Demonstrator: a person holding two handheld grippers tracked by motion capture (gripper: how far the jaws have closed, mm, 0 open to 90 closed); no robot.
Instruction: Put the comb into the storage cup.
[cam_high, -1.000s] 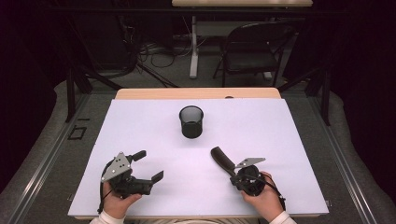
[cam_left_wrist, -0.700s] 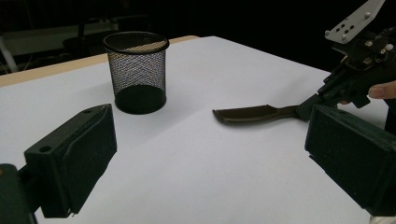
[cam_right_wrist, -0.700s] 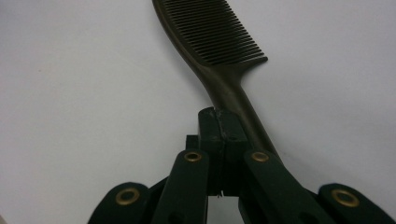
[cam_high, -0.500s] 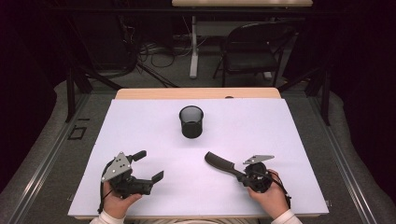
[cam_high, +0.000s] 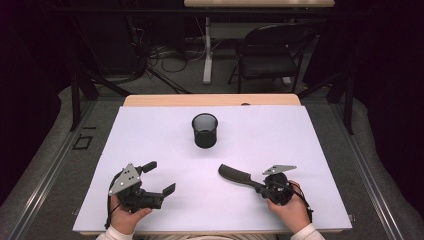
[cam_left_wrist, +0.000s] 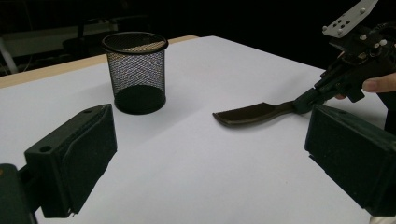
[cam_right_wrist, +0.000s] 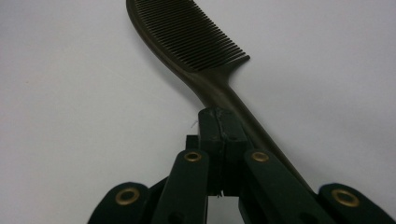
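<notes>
Right gripper view: comb (cam_right_wrist: 196, 42) handle clamped btwn fingers (cam_right_wrist: 219, 135).

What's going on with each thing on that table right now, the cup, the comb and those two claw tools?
mesh cup: upright on the white table, nothing seen inside, standing alone.
comb: gripped by its handle, toothed end pointing toward the table's middle.
right gripper: shut on the comb's handle.
left gripper: open, nothing between its jaws, held low over the table.
</notes>
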